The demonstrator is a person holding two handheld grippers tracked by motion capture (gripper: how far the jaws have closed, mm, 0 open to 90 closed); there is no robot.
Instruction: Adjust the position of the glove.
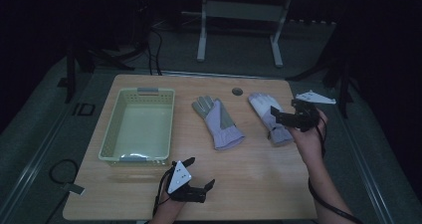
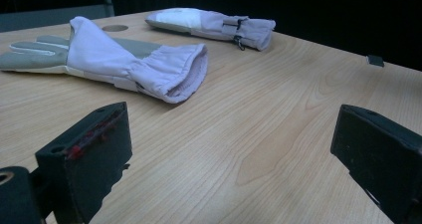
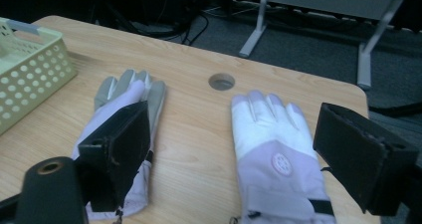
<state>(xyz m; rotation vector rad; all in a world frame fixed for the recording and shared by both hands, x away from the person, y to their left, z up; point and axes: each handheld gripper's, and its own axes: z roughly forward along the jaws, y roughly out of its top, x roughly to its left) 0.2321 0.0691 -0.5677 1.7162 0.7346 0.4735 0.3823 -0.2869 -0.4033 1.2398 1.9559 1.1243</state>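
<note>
Right claw (image 1: 284, 115), jaws spread, empty, poised above cuff of right-hand glove (image 3: 271, 142), whose long axis runs directly ahead between them.

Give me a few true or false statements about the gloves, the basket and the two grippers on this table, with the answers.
1. The basket holds a glove. False: it is empty.
2. Two gloves lie on the table. True: the left glove and the right glove.
3. The right gripper is over the right glove, jaws open. True.
4. The left gripper grips a glove. False: it is open over bare wood.
5. The gloves overlap. False: they lie apart.
</note>
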